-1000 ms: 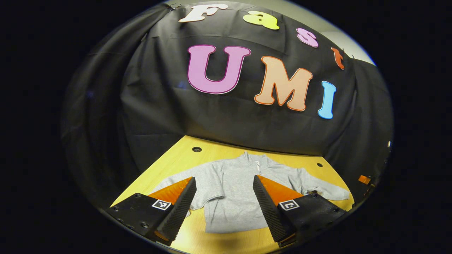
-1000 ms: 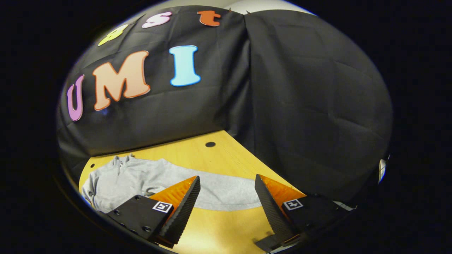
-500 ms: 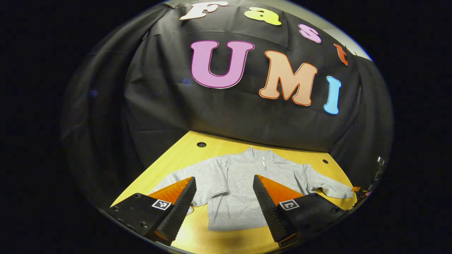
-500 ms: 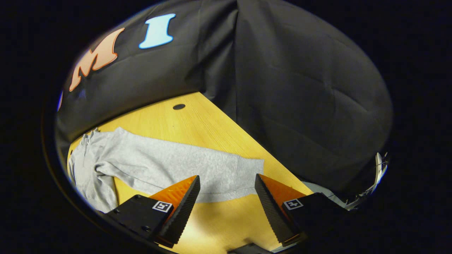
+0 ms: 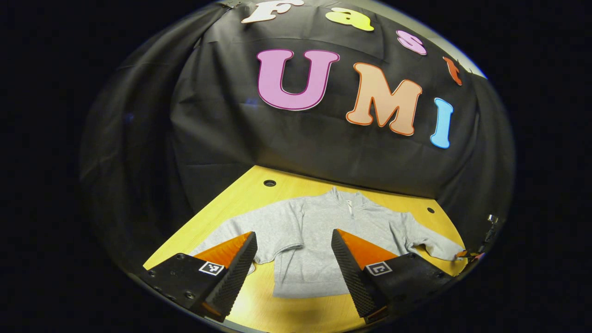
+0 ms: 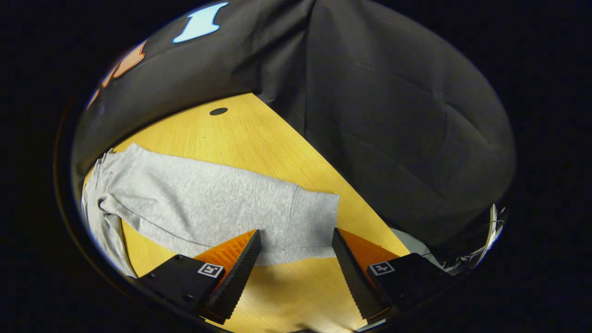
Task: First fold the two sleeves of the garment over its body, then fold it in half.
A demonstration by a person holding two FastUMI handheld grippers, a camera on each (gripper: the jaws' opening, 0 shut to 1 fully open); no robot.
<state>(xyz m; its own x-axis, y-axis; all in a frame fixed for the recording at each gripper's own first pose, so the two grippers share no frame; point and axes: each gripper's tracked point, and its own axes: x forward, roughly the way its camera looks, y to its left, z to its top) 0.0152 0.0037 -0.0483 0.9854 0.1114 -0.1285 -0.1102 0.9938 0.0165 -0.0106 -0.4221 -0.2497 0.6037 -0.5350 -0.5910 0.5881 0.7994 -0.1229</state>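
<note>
Garment [image 5: 319, 240] flat on table [image 5: 240, 199] near its far edge, sleeves spread, left gripper [image 5: 292, 268] agape above hem, right gripper [image 6: 296, 270] agape just over right sleeve cuff [image 6: 310, 222]

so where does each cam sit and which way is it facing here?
Left gripper view: rides the left gripper, above the table's near edge, facing the back wall across the whole sweater; its own open fingers show.
Right gripper view: rides the right gripper, tilted down at one sleeve's cuff; its own open fingers show.
Shared: the sweater, the table.
</note>
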